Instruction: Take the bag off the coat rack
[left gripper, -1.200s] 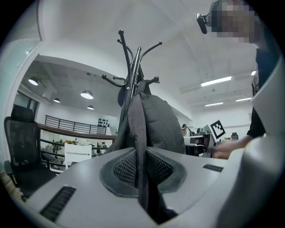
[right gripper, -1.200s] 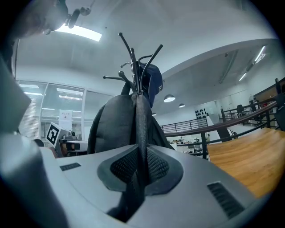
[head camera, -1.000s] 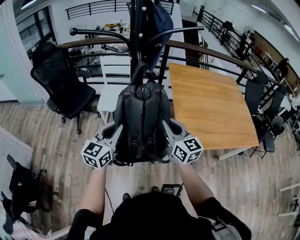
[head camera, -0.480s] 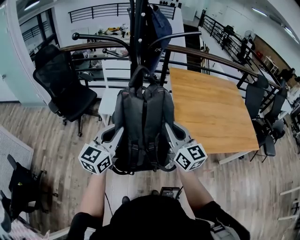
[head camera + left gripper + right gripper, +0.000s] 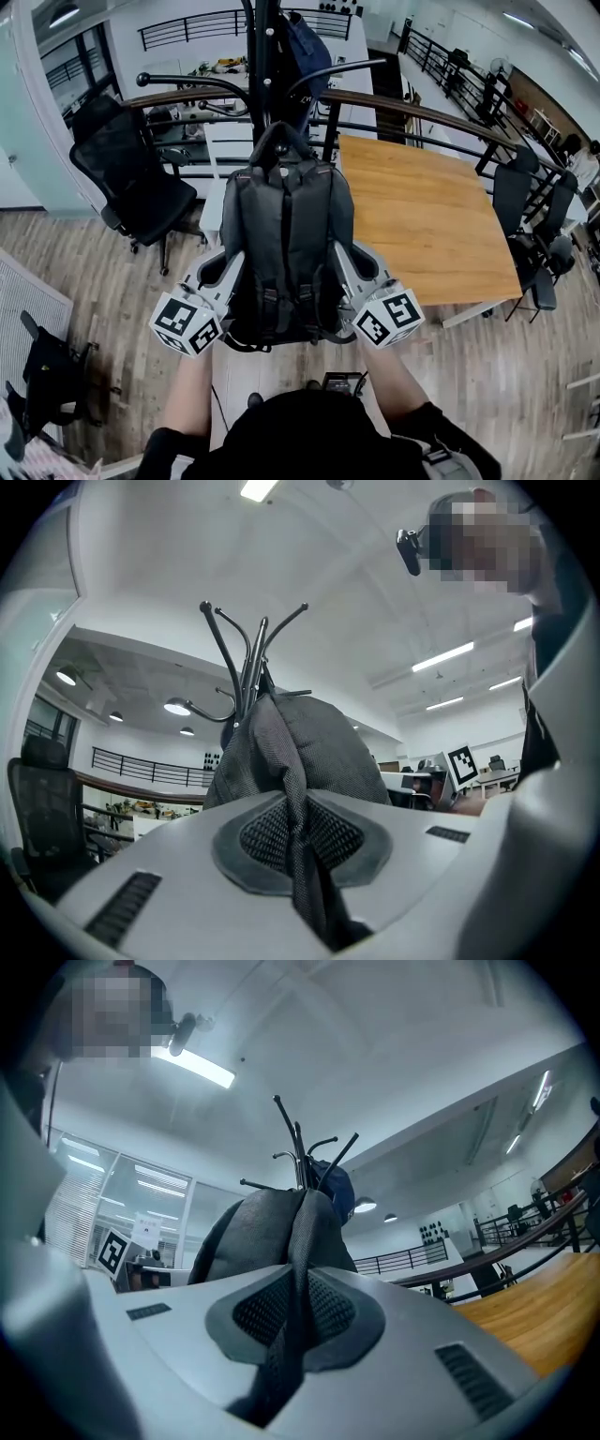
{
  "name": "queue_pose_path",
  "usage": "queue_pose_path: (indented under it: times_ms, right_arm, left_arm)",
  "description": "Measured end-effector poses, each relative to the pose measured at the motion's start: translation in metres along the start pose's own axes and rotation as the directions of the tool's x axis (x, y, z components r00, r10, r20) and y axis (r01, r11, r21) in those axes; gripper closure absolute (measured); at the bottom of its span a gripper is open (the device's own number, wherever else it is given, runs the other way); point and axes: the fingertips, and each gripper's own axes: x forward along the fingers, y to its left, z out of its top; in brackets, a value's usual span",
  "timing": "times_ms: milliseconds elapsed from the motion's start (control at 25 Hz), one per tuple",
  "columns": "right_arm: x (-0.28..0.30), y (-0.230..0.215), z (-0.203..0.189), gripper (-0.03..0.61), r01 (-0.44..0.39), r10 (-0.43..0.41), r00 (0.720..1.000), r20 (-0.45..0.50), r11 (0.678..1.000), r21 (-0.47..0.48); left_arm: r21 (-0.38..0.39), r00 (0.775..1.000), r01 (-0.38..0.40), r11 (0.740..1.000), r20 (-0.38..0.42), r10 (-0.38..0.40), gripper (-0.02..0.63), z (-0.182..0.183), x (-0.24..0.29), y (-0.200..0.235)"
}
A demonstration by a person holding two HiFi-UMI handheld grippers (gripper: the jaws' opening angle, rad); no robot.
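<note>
A dark grey backpack [image 5: 287,246] hangs in front of the black coat rack [image 5: 262,66], its top loop near the rack's pole. My left gripper [image 5: 232,272] is shut on the fabric of the backpack's left side [image 5: 281,761]. My right gripper [image 5: 339,270] is shut on the fabric of its right side [image 5: 300,1241]. Both pinch a fold of cloth between the pads. Whether the loop still rests on a hook I cannot tell. A dark blue bag [image 5: 309,42] hangs higher on the rack behind.
A wooden table [image 5: 422,211] stands to the right, a black office chair [image 5: 131,178] to the left, and a white chair [image 5: 220,155] behind the rack. A curved railing [image 5: 412,112] runs across the back. More chairs [image 5: 530,234] sit at the far right.
The backpack has risen and come toward me with both grippers; its top now sits higher against the rack pole. The grippers have spread slightly outward.
</note>
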Motion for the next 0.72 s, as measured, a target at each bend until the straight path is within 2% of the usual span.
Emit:
queue_pose_path:
  times_ms: [320,520,720]
  right_arm:
    - [-0.023,0.010,0.028,0.529,-0.044,0.045,0.998,0.048,0.999,-0.025]
    - [-0.041,0.013,0.037,0.529,-0.101,0.101,0.995,0.006,0.994,-0.050]
    - [-0.057,0.013,0.037,0.529,-0.179,0.178,0.984,-0.023,0.983,-0.042]
  left_arm:
    - [0.035,0.999,-0.025,0.999,0.044,0.023,0.571,0.026,-0.010,-0.029]
    - [0.035,0.997,-0.069,0.997,0.046,0.067,0.571,0.032,-0.017,-0.052]
    - [-0.001,0.993,-0.117,0.993,0.031,0.117,0.571,0.028,-0.027,-0.077]
